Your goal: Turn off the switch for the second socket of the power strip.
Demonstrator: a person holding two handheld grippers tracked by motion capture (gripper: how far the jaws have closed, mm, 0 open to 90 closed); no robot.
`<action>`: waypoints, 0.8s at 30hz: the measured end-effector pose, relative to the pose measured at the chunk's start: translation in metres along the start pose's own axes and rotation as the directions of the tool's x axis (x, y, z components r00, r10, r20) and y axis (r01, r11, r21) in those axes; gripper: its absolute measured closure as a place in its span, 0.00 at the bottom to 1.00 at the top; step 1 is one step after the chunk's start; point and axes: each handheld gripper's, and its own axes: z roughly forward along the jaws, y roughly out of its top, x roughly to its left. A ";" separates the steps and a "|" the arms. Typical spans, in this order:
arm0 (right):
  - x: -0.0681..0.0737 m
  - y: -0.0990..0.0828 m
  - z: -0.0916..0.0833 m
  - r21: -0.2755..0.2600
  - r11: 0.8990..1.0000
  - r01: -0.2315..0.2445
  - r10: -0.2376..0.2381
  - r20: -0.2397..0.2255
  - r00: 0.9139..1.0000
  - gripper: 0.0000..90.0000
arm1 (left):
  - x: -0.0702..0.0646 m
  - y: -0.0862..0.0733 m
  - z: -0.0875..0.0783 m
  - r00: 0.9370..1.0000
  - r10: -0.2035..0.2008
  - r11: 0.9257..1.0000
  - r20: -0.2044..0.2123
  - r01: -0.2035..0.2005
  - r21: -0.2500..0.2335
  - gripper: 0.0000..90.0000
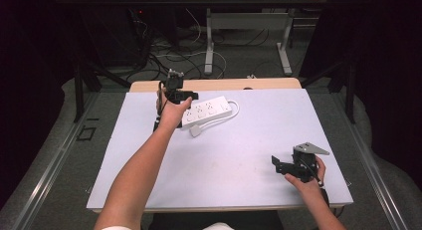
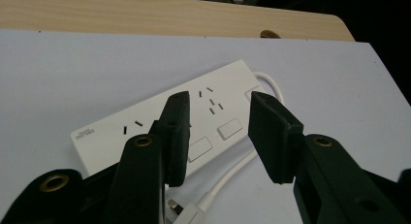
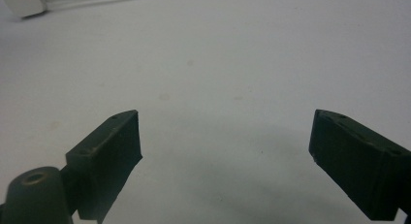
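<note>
Left gripper open over white power strip, not touching it; small grey logo at its end, unreadable. Right gripper open, nothing btwn jaws, above bare table

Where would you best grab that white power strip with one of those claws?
Probably across its narrow width, from above: the power strip lies flat and is long, so only the short sides fit between the jaws. The left gripper already hangs over it, open, beside the cord.
</note>
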 end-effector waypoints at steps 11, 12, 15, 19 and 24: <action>0.000 0.000 0.000 0.004 1.000 -0.002 0.002 -0.002 1.000 0.12 | 0.008 0.000 0.020 0.998 -0.049 0.997 -0.031 0.051 0.060 0.73; -0.001 0.000 0.000 0.005 1.000 -0.003 0.003 -0.002 1.000 0.12 | 0.009 -0.002 0.024 0.998 -0.056 0.995 -0.038 0.059 0.076 0.73; 0.000 0.000 0.001 0.007 1.000 -0.006 0.006 -0.003 1.000 0.12 | 0.009 -0.003 0.028 0.997 -0.056 0.994 -0.044 0.060 0.093 0.74; 0.000 0.000 0.001 0.009 1.000 -0.012 0.012 -0.003 1.000 0.12 | 0.011 -0.004 0.036 0.996 -0.081 0.990 -0.048 0.085 0.109 0.75; -0.001 -0.001 0.001 0.008 1.000 -0.005 0.006 -0.005 1.000 0.13 | 0.014 -0.005 0.044 0.992 -0.113 0.984 -0.057 0.119 0.135 0.78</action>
